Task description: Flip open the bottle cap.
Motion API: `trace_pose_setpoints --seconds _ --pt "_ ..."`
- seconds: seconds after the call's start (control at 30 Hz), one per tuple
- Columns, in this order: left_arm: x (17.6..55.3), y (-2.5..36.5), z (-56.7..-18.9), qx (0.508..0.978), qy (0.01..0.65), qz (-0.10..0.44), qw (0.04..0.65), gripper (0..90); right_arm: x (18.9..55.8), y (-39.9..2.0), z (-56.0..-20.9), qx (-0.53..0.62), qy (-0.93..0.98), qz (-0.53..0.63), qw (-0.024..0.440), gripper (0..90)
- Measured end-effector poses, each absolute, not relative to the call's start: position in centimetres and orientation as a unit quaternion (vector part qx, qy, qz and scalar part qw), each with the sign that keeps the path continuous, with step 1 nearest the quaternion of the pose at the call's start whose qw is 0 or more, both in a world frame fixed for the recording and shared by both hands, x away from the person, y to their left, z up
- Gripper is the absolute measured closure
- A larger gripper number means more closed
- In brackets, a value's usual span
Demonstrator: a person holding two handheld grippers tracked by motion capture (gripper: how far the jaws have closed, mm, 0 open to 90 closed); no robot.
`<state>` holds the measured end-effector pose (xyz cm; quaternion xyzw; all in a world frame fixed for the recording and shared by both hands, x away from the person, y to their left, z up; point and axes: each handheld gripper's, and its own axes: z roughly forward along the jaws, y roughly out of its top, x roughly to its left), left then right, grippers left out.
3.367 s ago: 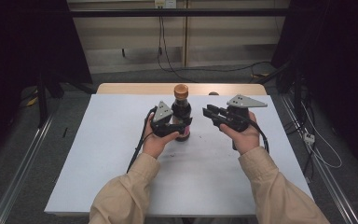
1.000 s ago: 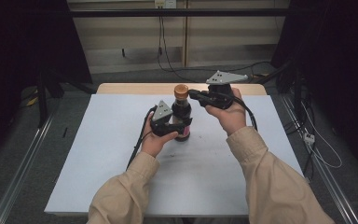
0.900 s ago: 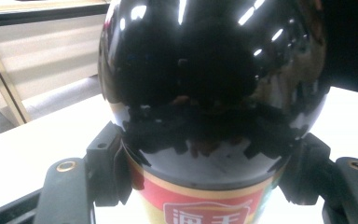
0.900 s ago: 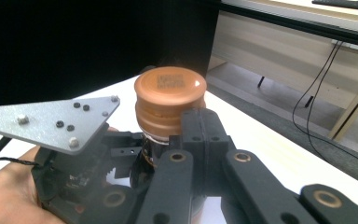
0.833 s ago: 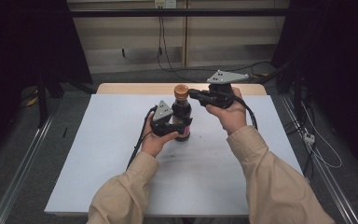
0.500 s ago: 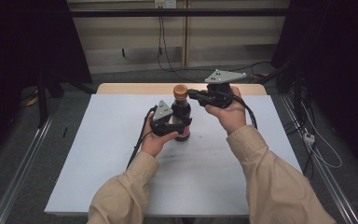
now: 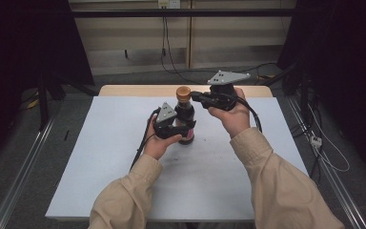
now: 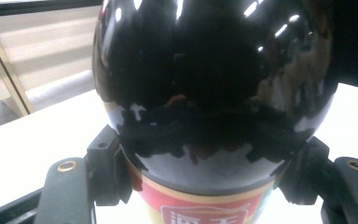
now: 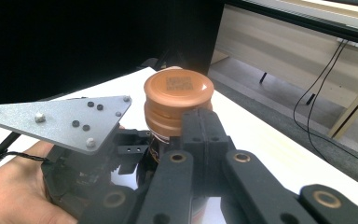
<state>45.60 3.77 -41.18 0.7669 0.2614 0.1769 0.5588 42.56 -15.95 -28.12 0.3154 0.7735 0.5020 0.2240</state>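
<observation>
We had the left tool point(image 7: 187, 128) clamped around the dark bottle point(image 7: 185, 114) standing upright on the bench point(image 7: 100, 157). Our right tool point(image 7: 196, 97), jaws pressed together, sat just beside the orange cap point(image 9: 179, 88).

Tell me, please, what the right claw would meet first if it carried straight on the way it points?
Most likely the bottle's brown cap: the right claw, jaws together, points at it from just beside. Whether they already touch I cannot tell.
</observation>
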Motion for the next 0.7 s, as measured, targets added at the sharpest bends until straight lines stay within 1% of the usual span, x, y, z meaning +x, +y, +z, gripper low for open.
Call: trace_pose_setpoints --seconds 0.07,0.1,0.17,0.23,0.27,0.3,0.37,0.4,0.57,0.7 --pt "45.6 3.8 -41.2 0.767 0.263 0.178 0.558 30.9 42.6 -16.1 -28.1 0.319 0.771 0.505 0.221 90.0" --pt "45.6 3.6 -41.2 0.769 0.259 0.180 0.556 30.9 42.5 -16.2 -28.0 0.317 0.755 0.529 0.223 90.0" --pt "45.3 3.1 -41.0 0.777 0.250 0.188 0.547 30.8 42.2 -16.3 -26.3 0.326 0.704 0.597 0.204 90.0" --pt "45.1 2.6 -41.0 0.776 0.249 0.201 0.543 30.8 41.8 -15.1 -24.5 0.304 0.730 0.563 0.239 90.0" --pt "45.1 2.6 -40.9 0.776 0.250 0.200 0.543 30.7 41.5 -14.1 -23.8 0.291 0.749 0.545 0.241 90.0" --pt "45.2 2.8 -40.9 0.774 0.258 0.194 0.544 30.7 41.2 -13.5 -23.5 0.282 0.761 0.526 0.254 90.0" --pt "45.5 3.6 -40.9 0.773 0.268 0.178 0.547 30.7 41.0 -13.4 -23.7 0.279 0.767 0.520 0.253 90.0" --pt "45.5 3.7 -40.9 0.774 0.265 0.177 0.547 30.7 41.1 -13.6 -24.1 0.283 0.764 0.520 0.257 90.0" --pt "45.4 3.3 -41.0 0.775 0.262 0.183 0.546 30.6 41.7 -15.3 -26.3 0.309 0.757 0.521 0.245 90.0" --pt "45.4 3.4 -41.1 0.770 0.263 0.181 0.553 30.6 41.9 -16.3 -26.6 0.316 0.751 0.527 0.241 90.0"
